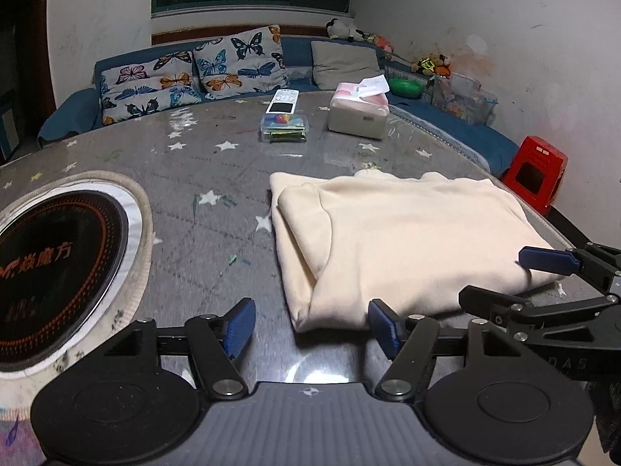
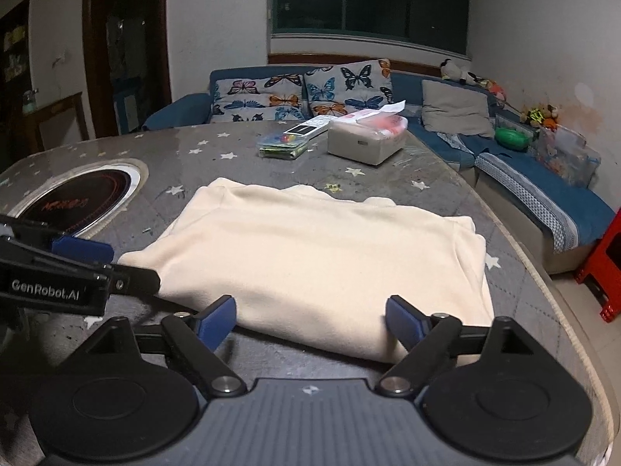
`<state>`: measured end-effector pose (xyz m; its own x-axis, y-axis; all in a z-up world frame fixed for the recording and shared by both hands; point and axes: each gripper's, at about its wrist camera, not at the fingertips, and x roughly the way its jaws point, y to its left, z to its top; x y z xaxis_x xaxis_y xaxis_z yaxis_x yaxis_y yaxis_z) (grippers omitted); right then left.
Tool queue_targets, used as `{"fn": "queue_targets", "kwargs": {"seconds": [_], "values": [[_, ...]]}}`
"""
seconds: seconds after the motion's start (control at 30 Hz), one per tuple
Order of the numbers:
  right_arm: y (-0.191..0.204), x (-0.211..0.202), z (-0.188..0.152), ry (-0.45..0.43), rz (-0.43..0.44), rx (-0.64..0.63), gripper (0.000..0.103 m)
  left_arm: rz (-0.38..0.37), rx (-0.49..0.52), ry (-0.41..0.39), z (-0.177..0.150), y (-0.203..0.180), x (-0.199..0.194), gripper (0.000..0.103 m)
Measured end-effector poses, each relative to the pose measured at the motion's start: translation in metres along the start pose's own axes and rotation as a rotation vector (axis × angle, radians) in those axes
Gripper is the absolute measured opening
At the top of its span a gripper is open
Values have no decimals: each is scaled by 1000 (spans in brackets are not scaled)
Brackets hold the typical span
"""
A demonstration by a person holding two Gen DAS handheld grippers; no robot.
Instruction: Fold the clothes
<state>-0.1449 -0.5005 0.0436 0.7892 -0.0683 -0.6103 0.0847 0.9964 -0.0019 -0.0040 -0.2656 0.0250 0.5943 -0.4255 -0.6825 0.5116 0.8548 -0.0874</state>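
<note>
**Cream garment lying folded, both tongs standing empty**

The cream garment [image 2: 322,260] is lying on the worktop [image 1: 202,233] as a flat, roughly rectangular bundle, with layers showing along its edge on the side toward the round induction plate [image 1: 58,264]. Judging by that shape, the folding is looking largely done: no sleeve or loose flap is hanging out, and the top face is sitting smooth. What is left, as far as the pictures show, is at most one more fold in half or a tidy-up of the edges; I cannot tell whether a further fold is intended.

The left tongs [image 1: 312,324] are standing wide open just beside the near corner of the garment, on the plate side. One blue pad is sitting against or just short of the cloth's near edge; whether it is touching, I cannot tell. Nothing is being gripped.

The right tongs [image 2: 310,320] are also spread wide, straddling the near edge of the garment on the side away from the plate, with cloth lying between the pads but not pinched. They are holding nothing.

Beyond the garment, farther from the plate, a tissue box [image 2: 366,138], a remote [image 1: 282,101] and a small clear box [image 1: 285,127] are sitting well apart from the cloth.
</note>
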Motion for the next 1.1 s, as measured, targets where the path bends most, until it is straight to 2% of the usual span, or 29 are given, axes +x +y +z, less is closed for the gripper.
{"fn": "queue_targets", "kwargs": {"seconds": [0.07, 0.2, 0.3, 0.63, 1.1], "values": [[1, -3, -2, -2, -4, 12, 90, -3, 0, -1, -2, -1, -4, 70], [1, -10, -6, -4, -14, 34, 98, -16, 0, -3, -6, -3, -9, 75], [2, -16, -9, -11, -32, 42, 103, -21, 9, -5, -10, -5, -14, 84], [-1, -30, -24, -12, -73, 98, 103, -25, 16, 6, -23, -9, -22, 97], [-6, -40, -42, -1, -100, 152, 103, 2, 43, -7, -37, -16, -32, 102]]}}
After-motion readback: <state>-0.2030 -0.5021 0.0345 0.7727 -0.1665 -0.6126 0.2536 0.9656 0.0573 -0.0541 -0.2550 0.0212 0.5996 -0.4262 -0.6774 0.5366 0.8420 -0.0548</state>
